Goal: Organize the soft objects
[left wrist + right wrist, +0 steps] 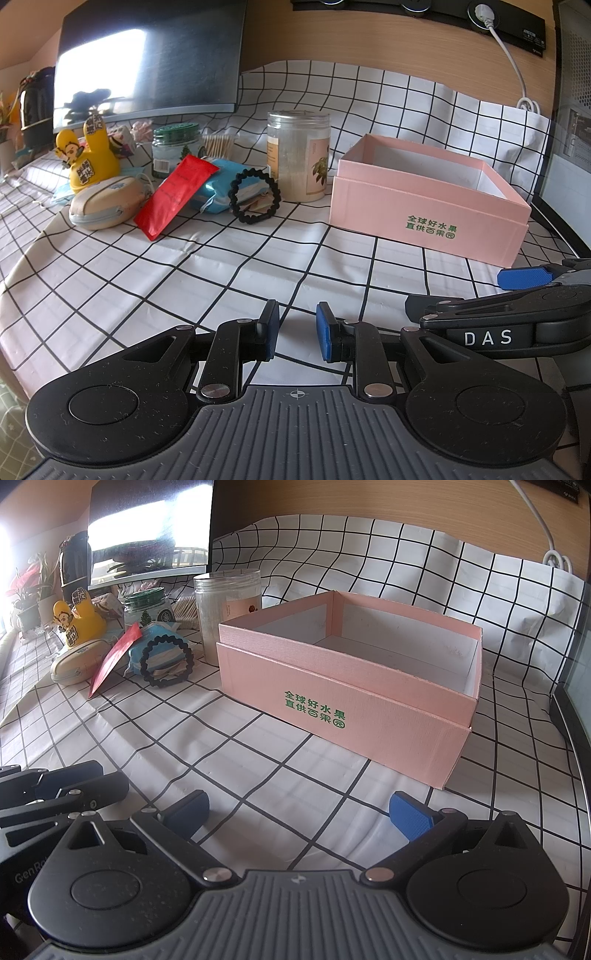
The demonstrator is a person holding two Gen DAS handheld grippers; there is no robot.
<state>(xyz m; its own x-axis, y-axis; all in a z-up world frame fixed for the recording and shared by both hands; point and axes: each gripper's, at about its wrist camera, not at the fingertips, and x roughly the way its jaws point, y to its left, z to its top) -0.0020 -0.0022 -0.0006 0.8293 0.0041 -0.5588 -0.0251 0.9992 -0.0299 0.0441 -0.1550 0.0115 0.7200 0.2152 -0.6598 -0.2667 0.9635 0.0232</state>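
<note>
A pile of small items lies at the back left of the checked cloth: a beige zip pouch, a red packet, a blue tissue pack, a black beaded bracelet and a yellow plush toy. An open, empty pink box stands to the right; it also shows in the right wrist view. My left gripper hovers low over the cloth near the front, empty, jaws a small gap apart. My right gripper is wide open and empty, in front of the box.
A clear plastic jar and a green-lidded glass jar stand behind the pile. A monitor sits at the back left. A white cable hangs at the back right. The right gripper's body lies close on the left gripper's right.
</note>
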